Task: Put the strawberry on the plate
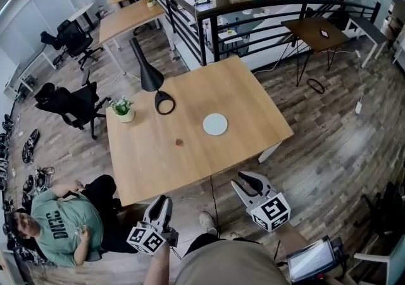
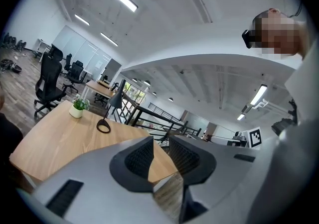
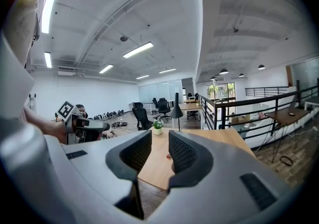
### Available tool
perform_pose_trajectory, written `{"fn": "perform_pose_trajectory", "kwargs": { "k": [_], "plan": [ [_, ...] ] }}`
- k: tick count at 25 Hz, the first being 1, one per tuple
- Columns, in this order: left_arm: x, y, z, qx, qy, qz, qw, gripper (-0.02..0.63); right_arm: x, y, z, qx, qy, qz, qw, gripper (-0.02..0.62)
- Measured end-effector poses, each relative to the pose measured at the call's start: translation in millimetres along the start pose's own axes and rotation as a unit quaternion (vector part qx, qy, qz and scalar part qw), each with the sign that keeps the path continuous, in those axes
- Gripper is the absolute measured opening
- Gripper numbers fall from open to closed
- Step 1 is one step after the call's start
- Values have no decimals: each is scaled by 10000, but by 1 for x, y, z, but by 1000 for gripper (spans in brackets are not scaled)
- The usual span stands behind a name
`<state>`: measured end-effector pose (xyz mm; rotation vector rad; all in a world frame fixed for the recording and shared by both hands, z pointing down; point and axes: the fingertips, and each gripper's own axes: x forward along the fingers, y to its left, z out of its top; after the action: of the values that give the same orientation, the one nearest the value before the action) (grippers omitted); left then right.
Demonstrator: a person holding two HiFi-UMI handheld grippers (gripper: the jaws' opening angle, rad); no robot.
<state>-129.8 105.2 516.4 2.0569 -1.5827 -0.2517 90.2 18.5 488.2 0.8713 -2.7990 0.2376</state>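
Note:
A small red strawberry (image 1: 179, 142) lies on the light wooden table (image 1: 145, 163), a short way left of and nearer than a round white plate (image 1: 215, 124). Both grippers hang off the table's near edge, apart from both objects. My left gripper (image 1: 161, 204) is shut and empty; in its own view its jaws (image 2: 160, 141) point along the tabletop. My right gripper (image 1: 250, 182) is also shut with nothing held. In the right gripper view the strawberry (image 3: 168, 157) shows just between the jaws (image 3: 159, 138), far off; the plate is hidden there.
A black desk lamp (image 1: 152, 81) and a small potted plant (image 1: 122, 109) stand at the table's far left. A person in a green shirt (image 1: 60, 220) sits on the floor at the near left. Black railings (image 1: 209, 18) run behind the table; office chairs (image 1: 73, 103) stand to the left.

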Motion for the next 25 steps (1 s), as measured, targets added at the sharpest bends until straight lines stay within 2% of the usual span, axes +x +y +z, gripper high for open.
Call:
{"fn": "perform_pose_trajectory", "kwargs": {
  "k": [10, 17, 25],
  "plan": [
    [26, 55, 35, 0, -28, -243, 9997, 84, 57, -6, 23, -182, 39, -255, 9995, 95],
    [33, 100, 48, -11, -23, -327, 9995, 84, 102, -1, 32, -281, -18, -340, 9990, 95],
    [36, 132, 58, -22, -29, -349, 9994, 84, 133, 8, 35, -328, -23, -361, 9988, 95]
  ]
}}
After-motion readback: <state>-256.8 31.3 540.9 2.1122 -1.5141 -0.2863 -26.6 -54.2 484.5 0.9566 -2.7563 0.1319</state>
